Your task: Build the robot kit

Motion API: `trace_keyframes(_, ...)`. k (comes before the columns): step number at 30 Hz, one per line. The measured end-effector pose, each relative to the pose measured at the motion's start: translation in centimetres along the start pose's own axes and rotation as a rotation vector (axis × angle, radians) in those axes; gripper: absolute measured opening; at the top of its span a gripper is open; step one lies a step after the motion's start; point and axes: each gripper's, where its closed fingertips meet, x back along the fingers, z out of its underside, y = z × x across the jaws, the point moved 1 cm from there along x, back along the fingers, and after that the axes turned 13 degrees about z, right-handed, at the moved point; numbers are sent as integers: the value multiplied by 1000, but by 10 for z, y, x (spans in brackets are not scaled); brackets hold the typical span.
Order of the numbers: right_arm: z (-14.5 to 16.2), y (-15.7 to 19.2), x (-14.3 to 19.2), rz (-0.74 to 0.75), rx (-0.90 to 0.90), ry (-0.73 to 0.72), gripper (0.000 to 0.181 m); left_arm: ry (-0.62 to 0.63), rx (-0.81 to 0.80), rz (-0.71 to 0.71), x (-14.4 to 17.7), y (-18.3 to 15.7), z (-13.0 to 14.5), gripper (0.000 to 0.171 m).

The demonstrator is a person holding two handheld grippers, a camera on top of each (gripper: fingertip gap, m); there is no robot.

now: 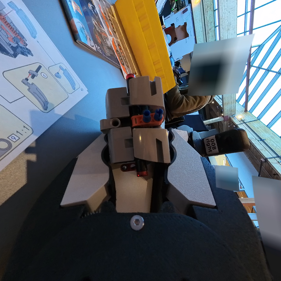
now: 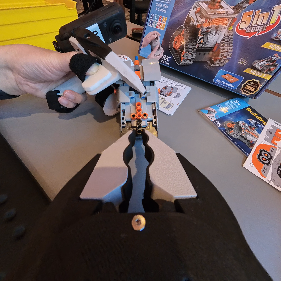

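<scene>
While the left gripper (image 1: 137, 146) clamps the grey building-brick model with orange and blue pins (image 1: 135, 120) clear of the grey table (image 2: 197, 144), probably to steady it, the right gripper (image 2: 138, 133) sits at the model's black-pinned end, fingers nearly together; whether they grasp a pin I cannot tell. Behind, the yellow plastic bin (image 2: 30, 22) hides its contents; the printed cardboard box (image 2: 212, 45) stands shut.
</scene>
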Motion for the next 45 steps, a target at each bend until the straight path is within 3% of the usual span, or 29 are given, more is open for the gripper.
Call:
trace_keyframes(19, -1, -1, 0, -11, -29, -7, 4, 5, -12, -3, -1, 0, 1, 73)
trace_keyframes(20, -1, -1, 1, -15, -29, -11, 5, 17, -16, -2, -1, -1, 1, 73)
trace_keyframes(21, -3, -2, 2, -9, -42, -24, 20, 26, -22, -1, -1, -1, 2, 73)
trace_keyframes(23, -10, -6, 7, -5, -67, -74, 33, 40, -44, -7, -1, -2, 1, 73)
trace_keyframes(29, -12, -12, 15, -16, -83, -110, 39, 76, -162, -36, 1, -6, -4, 73)
trace_keyframes(36, -11, -7, 14, -53, -94, -101, 39, 175, -311, -97, -7, -14, 4, 73)
trace_keyframes(45, -8, -29, 24, 22, -99, -120, 37, 237, -446, -149, -25, -17, 5, 73)
